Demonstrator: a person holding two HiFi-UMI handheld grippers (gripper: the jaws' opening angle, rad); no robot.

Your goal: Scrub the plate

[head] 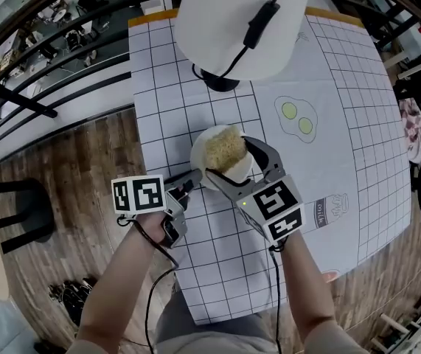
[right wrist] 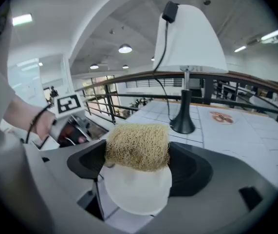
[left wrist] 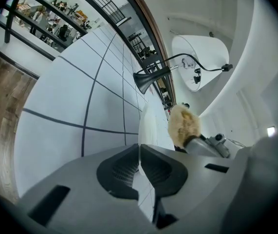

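A small white plate (head: 203,152) is lifted off the table, and my left gripper (head: 192,182) is shut on its near rim. In the left gripper view the plate (left wrist: 151,123) shows edge-on, its rim pinched between the left gripper (left wrist: 139,152) jaws. A yellow fibrous scrub sponge (head: 225,149) lies against the plate's face, with my right gripper (head: 228,156) shut on it. In the right gripper view the sponge (right wrist: 138,146) fills the right gripper (right wrist: 138,156) jaws, with the plate (right wrist: 139,191) just under it.
A white-shaded lamp (head: 239,21) with a black base (head: 217,80) and cable stands at the table's far middle. The gridded tablecloth (head: 343,87) carries a fried-egg print (head: 298,120) and a milk print (head: 335,209). Wooden floor (head: 70,190) lies left of the table edge.
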